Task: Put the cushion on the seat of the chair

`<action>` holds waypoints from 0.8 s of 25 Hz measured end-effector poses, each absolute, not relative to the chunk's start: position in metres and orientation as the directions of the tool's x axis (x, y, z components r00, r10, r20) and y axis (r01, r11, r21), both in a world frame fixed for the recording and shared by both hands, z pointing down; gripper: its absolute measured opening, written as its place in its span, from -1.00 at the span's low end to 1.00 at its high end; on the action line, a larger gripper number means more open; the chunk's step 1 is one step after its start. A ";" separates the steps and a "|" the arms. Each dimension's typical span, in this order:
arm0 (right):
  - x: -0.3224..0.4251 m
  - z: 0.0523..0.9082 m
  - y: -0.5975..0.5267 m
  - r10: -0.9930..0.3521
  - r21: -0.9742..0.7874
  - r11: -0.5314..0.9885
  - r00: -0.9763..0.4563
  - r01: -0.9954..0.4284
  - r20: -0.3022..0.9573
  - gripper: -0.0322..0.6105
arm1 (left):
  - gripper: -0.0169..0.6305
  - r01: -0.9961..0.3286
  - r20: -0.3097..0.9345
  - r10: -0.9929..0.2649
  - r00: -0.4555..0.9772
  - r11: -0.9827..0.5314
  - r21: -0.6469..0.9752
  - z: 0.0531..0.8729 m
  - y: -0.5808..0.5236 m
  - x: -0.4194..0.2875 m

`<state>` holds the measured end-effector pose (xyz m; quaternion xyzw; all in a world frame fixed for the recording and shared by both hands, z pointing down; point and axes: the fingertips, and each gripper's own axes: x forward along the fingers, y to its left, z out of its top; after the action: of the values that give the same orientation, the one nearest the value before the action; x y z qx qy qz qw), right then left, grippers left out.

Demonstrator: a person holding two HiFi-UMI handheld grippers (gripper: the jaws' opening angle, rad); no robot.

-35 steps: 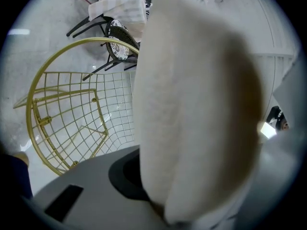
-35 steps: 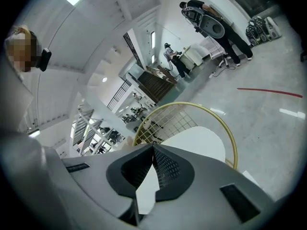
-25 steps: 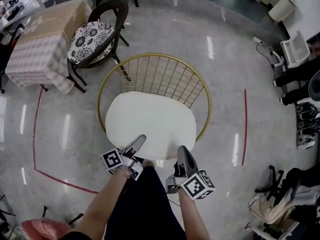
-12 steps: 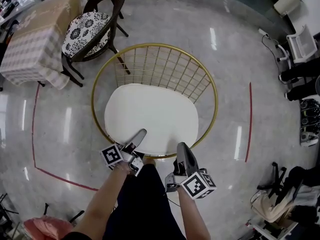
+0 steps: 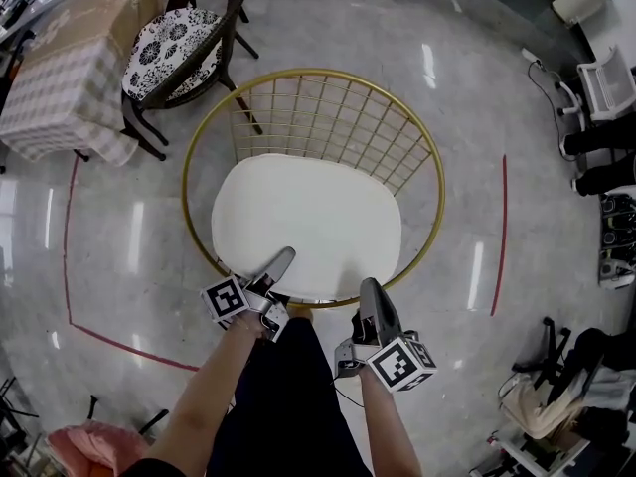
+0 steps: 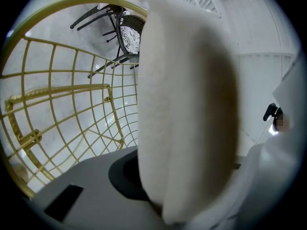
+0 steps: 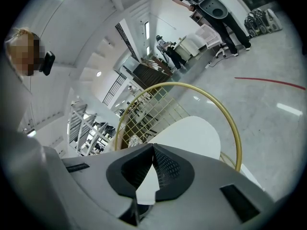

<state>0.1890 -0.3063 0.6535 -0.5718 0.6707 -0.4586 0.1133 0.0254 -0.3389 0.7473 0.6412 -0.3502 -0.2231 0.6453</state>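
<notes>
Cushion (image 5: 306,222) lies at 12 o'clock from both claws, long axis 9-to-3, inside the chair (image 5: 298,72) ring. Left claw (image 5: 281,264) and right claw (image 5: 370,291) each pinch its near edge, equally close.

The head view looks steeply down from above the round gold wire-frame chair (image 5: 328,117). Both gripper views sit low at the chair's near edge, very close, facing its wire back, which all three views share.

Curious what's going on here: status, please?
Left tongs and right tongs both shut on the cushion, near edge. Cushion inside the gold chair ring, not released. Nothing in the way.
</notes>
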 end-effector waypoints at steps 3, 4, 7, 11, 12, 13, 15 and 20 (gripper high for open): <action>0.185 0.655 -0.306 -0.867 -0.745 -0.067 -0.331 -0.664 0.373 -0.93 | -0.69 -0.178 0.243 -0.728 0.641 0.167 0.970 0.761 -0.336 0.022; 0.184 0.655 -0.306 -0.866 -0.744 -0.065 -0.333 -0.665 0.373 -0.93 | -0.69 -0.178 0.264 -0.725 0.636 0.195 0.964 0.765 -0.335 0.022; 0.183 0.654 -0.305 -0.862 -0.740 -0.057 -0.341 -0.670 0.375 -0.93 | -0.69 -0.179 0.286 -0.726 0.625 0.224 0.958 0.770 -0.337 0.023; 0.181 0.653 -0.303 -0.861 -0.740 -0.058 -0.342 -0.671 0.377 -0.93 | -0.69 -0.183 0.315 -0.723 0.615 0.258 0.949 0.777 -0.339 0.022; 0.182 0.653 -0.303 -0.862 -0.738 -0.059 -0.339 -0.673 0.378 -0.93 | -0.68 -0.184 0.327 -0.721 0.611 0.272 0.944 0.780 -0.339 0.021; 0.182 0.653 -0.303 -0.862 -0.736 -0.060 -0.336 -0.674 0.378 -0.93 | -0.67 -0.186 0.337 -0.719 0.607 0.284 0.941 0.783 -0.338 0.021; 0.182 0.654 -0.302 -0.864 -0.737 -0.064 -0.333 -0.672 0.378 -0.93 | -0.67 -0.192 0.359 -0.717 0.598 0.306 0.932 0.788 -0.337 0.021; 0.178 0.655 -0.301 -0.860 -0.737 -0.064 -0.337 -0.673 0.382 -0.93 | -0.48 -0.213 0.419 -0.702 0.576 0.367 0.906 0.800 -0.335 0.019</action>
<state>0.1779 -0.3010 0.6553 -0.5665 0.6765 -0.4593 0.1021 0.0186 -0.3349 0.7995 0.5356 -0.4269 -0.1727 0.7078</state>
